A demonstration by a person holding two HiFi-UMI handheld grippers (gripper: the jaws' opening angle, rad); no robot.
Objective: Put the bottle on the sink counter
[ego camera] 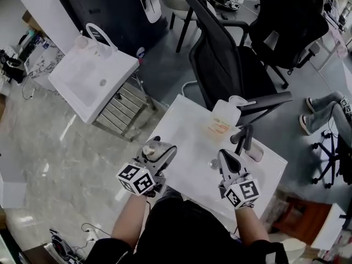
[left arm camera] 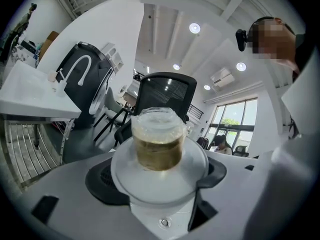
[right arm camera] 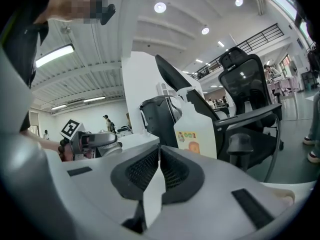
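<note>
Table (ego camera: 190, 126); bottle (left arm camera: 159, 145) in left claw (ego camera: 160, 152)

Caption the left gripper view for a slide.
Left gripper holding the bottle, sink counter at left.

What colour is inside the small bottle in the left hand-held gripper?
Small bottle: yellowish brown, clearest in left gripper view.

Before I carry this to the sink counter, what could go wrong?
The left gripper is shut on the small clear bottle of amber liquid by its rounded white part; it could slip over the grey floor. The white sink counter has little flat rim beside its arched faucet, so the bottle might tip into the basin. The shut right gripper could topple the white labelled jug nearby.
</note>
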